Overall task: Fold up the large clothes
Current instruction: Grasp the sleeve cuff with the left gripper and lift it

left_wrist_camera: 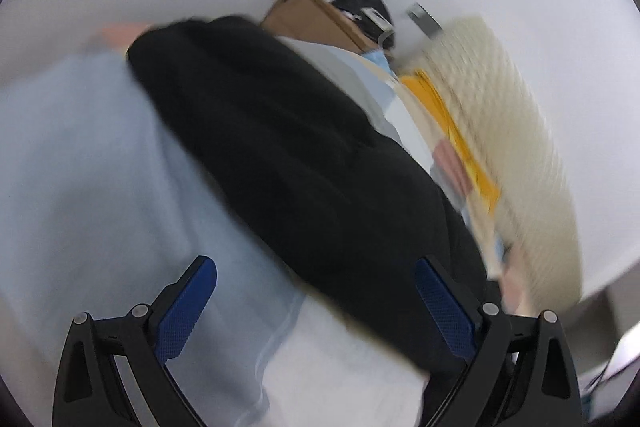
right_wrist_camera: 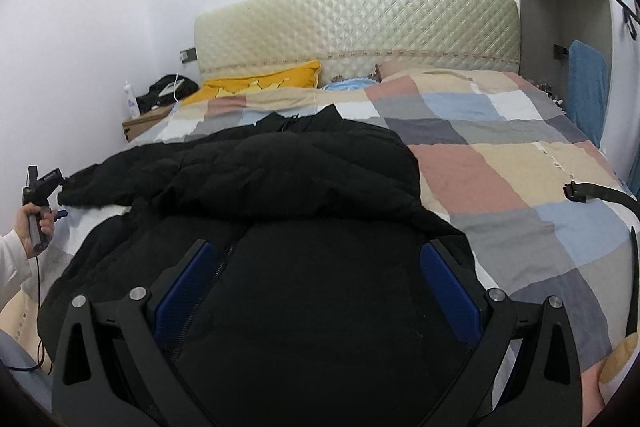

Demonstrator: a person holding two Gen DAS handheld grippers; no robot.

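A black puffer jacket lies spread across the near half of the bed, on a patchwork quilt, filling the lower centre of the right wrist view; its front zip runs up from the bottom edge toward the middle, and an upper portion appears already laid over the body as a thick fold, probably so the bulky coat can be reduced in stages. The right gripper hangs over the jacket's lower front with its jaws spread wide and nothing between them, seemingly placed to choose the next hem or edge to take. At the far left of that view a hand holds the left gripper off the bed's side, beside the jacket's outstretched sleeve. The left wrist view is tilted and blurred; its jaws are likewise spread and empty, with the jacket running diagonally through the frame. A yellow pillow and quilted headboard sit in the upper centre, well apart from the work.
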